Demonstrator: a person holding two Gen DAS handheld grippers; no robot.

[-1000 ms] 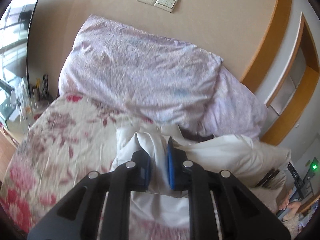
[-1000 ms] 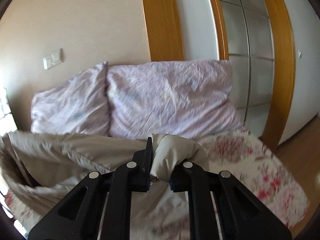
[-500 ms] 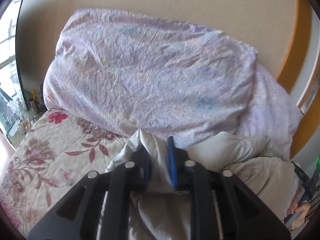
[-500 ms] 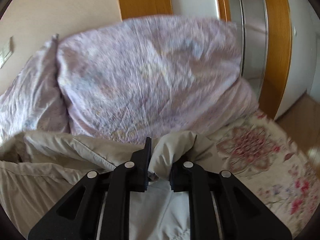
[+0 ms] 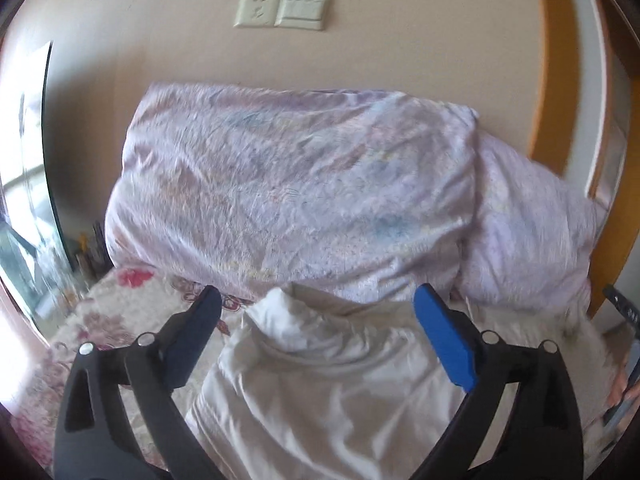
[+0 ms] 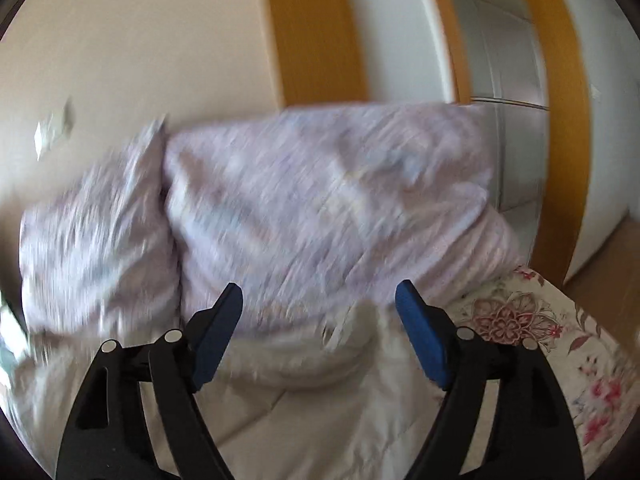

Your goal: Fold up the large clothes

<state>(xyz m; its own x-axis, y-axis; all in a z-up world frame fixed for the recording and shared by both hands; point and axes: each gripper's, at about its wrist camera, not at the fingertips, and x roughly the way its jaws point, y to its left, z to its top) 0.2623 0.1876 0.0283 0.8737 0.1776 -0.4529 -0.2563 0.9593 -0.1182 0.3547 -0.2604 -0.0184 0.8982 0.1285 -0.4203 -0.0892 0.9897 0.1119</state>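
Observation:
A large beige garment [image 5: 328, 392] lies folded on the floral bed, its far edge against the pillows. My left gripper [image 5: 318, 300] hovers over its left corner; its jaws are opening wide, and the puffed fabric lies between the blue pads [image 5: 444, 340] without touching them. In the right wrist view the same garment [image 6: 320, 408] spreads below my right gripper [image 6: 319, 298], whose jaws are also opening; a bulge of cloth sits between its pads [image 6: 420, 336], free of them. This view is blurred.
Two lilac pillows [image 5: 296, 200] [image 6: 320, 208] lean on the beige wall at the head of the bed. Floral bedsheet [image 5: 120, 312] [image 6: 560, 344] shows on both sides. A wall socket [image 5: 284, 10], an orange-framed door [image 6: 532, 120] and a hand [image 5: 624, 384] at the right edge.
Both grippers pushed forward toward the pillows and lowered with the garment's edge, then opened and let the fabric go. The cloth now rests on the bed.

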